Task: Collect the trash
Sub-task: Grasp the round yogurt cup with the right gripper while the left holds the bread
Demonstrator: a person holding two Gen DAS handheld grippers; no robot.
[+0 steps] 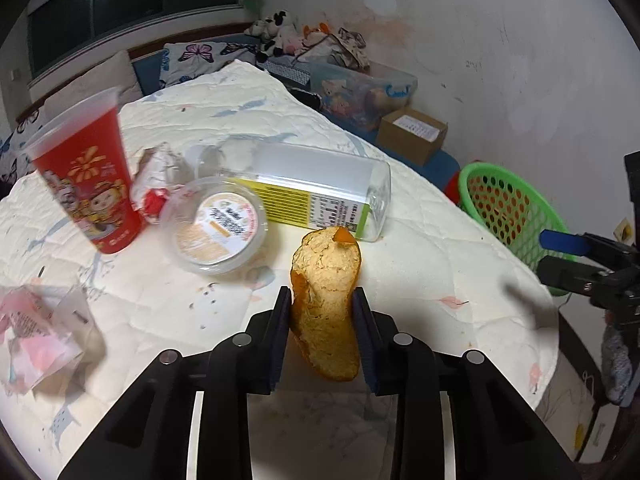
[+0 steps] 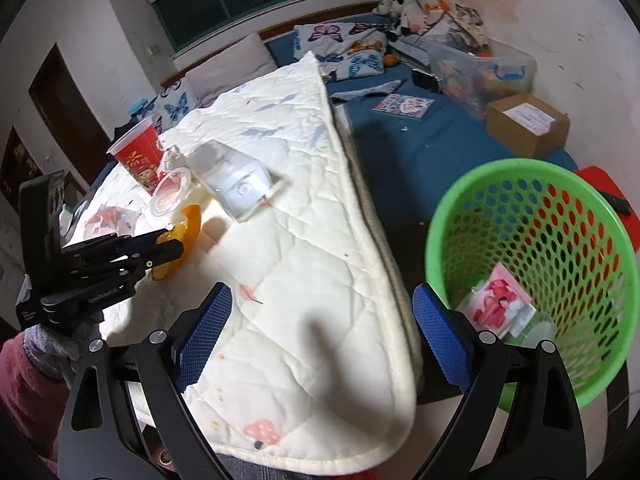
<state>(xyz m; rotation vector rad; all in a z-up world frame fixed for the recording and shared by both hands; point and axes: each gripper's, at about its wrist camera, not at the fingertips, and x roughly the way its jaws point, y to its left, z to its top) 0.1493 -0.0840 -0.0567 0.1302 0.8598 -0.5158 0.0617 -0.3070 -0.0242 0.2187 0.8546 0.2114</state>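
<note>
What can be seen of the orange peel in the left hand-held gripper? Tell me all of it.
The orange peel is one large curled piece, its pale, pithy inner side facing the left wrist camera and bright orange rind showing at its edges and top tip. It stands roughly upright, pinched at its lower half between the two fingers of the left hand-held gripper, above the white quilt. From the right wrist view its orange outer skin shows. Only the fingers appear to touch it.

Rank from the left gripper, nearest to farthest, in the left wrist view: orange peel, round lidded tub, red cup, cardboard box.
1. Orange peel: held in the left gripper.
2. Round lidded tub: ahead, slightly left.
3. Red cup: far left, on the quilt.
4. Cardboard box: beyond the quilt, ahead right.
</note>
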